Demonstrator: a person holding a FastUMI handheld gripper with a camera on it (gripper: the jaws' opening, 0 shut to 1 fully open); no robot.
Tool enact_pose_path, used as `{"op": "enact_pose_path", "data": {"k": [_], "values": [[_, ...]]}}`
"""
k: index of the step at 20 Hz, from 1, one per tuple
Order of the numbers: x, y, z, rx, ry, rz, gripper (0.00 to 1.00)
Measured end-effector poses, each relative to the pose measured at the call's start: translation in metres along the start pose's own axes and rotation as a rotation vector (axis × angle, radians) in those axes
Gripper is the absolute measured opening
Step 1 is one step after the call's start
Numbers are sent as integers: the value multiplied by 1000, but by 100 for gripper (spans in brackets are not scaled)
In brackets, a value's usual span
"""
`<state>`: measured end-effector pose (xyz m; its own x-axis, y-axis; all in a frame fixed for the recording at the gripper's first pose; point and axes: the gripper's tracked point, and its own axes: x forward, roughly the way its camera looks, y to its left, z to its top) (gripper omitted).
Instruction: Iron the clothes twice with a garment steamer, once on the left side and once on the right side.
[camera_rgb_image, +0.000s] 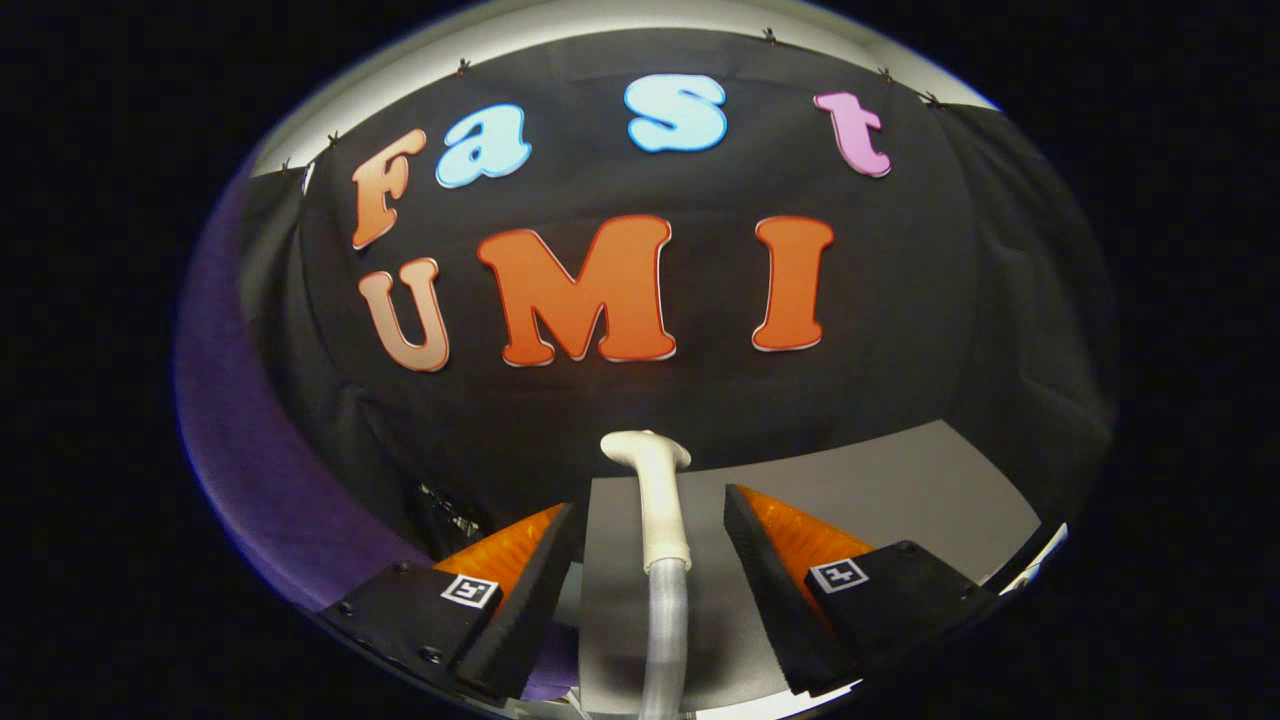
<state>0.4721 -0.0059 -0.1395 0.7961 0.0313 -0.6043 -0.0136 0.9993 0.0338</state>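
A cream-white garment steamer head (655, 490) lies on a grey table (880, 495), its handle pointing back toward me and its nozzle end curving away toward the wall. A ribbed translucent hose (663, 640) runs from the handle down between my fingers. My gripper (650, 545) is open, with one finger on each side of the steamer handle and a clear gap to both. A purple garment (250, 470) hangs off to the left of the fingers.
The black cloth wall stands just beyond the steamer, draped down to the table's far edge. The grey table surface stretches to the right of the fingers. A pale ceiling strip shows above the cloth.
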Motion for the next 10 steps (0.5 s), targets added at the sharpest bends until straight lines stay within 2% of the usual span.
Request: {"op": "enact_pose_path", "data": {"k": [2,6,10], "values": [[32,-6,-17,22,87,1,98],[73,-29,-26,2,150,-46,98],[91,-26,-45,-22,254,-10,95]]}}
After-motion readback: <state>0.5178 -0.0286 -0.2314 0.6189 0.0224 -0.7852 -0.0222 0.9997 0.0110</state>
